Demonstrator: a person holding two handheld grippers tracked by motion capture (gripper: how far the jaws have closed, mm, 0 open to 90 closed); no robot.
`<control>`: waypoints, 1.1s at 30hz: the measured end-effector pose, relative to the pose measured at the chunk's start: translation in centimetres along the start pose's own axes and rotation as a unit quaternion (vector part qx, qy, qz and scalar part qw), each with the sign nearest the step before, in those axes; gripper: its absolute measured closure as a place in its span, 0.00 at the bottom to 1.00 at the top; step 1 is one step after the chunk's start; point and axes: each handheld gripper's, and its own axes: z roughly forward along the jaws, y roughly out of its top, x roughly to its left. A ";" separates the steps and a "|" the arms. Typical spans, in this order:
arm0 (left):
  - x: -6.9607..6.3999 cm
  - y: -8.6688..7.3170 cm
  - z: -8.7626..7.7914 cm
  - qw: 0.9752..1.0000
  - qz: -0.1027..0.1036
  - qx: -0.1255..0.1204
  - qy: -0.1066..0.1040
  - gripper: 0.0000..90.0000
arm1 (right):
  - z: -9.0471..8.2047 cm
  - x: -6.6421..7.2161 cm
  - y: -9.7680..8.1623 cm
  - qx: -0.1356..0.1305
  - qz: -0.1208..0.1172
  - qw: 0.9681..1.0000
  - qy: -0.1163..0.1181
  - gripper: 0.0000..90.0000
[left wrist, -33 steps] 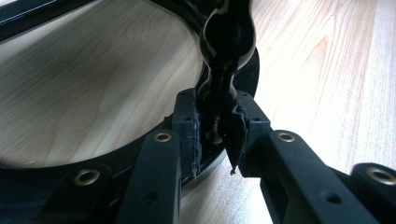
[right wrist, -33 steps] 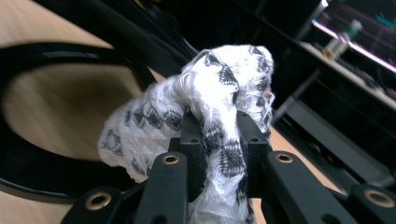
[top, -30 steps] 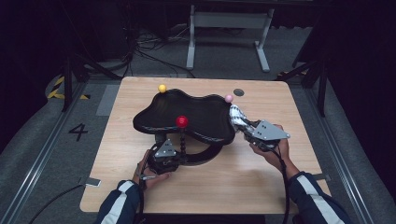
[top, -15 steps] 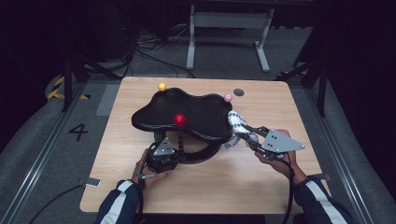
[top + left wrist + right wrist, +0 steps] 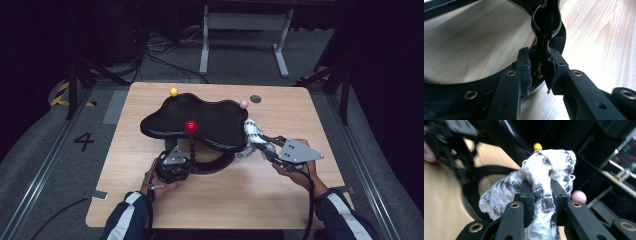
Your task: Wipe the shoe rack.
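A glossy black wavy tray (image 5: 215, 125) stands on a beaded black stem above a black ring base (image 5: 220, 162) on the wooden table. A red ball (image 5: 190, 126), a yellow ball (image 5: 173, 92) and a pink ball (image 5: 244, 104) sit at its rim. My left gripper (image 5: 189, 160) is shut on the foot of the stem (image 5: 545, 22), seen close in the left gripper view (image 5: 540, 67). My right gripper (image 5: 261, 144) is shut on a white cloth with black print (image 5: 251, 132), which touches the tray's right edge. In the right gripper view the cloth (image 5: 544, 167) bunches over the gripper (image 5: 541, 188).
A dark round hole (image 5: 255, 98) lies in the table (image 5: 300, 210) behind the pink ball. Bare wood runs along the front and right of the stand. Beyond the far edge are cables and a grey desk frame (image 5: 245, 22) on the floor.
The right hand has swung a little to the right and toward the front edge, with the cloth still at the tray's right edge. The left hand has stayed where it was.
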 end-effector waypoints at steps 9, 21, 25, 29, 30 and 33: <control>0.0 0.0 -0.1 1.000 -0.005 0.003 -0.004 0.82 | 3.3 -3.0 -2.8 0.062 0.034 0.997 -0.025 0.85; 0.5 -0.1 0.0 1.000 -0.007 -0.003 0.001 0.83 | 7.1 -5.3 -4.8 0.102 0.075 0.991 -0.036 0.85; 0.5 -0.1 0.1 1.000 -0.010 -0.006 -0.001 0.83 | 7.2 -5.2 -4.9 0.100 0.077 0.991 -0.037 0.85; 0.5 -0.1 0.0 1.000 -0.009 -0.002 0.001 0.83 | 6.7 -5.1 -4.7 0.091 0.074 0.993 -0.031 0.84; 0.5 -0.1 0.1 1.000 -0.010 -0.003 0.002 0.83 | 6.6 -4.9 -4.6 0.089 0.070 0.993 -0.028 0.84; 0.4 -0.1 0.1 1.000 -0.011 -0.002 0.002 0.83 | 5.9 -4.1 -3.8 0.074 0.051 0.996 -0.014 0.84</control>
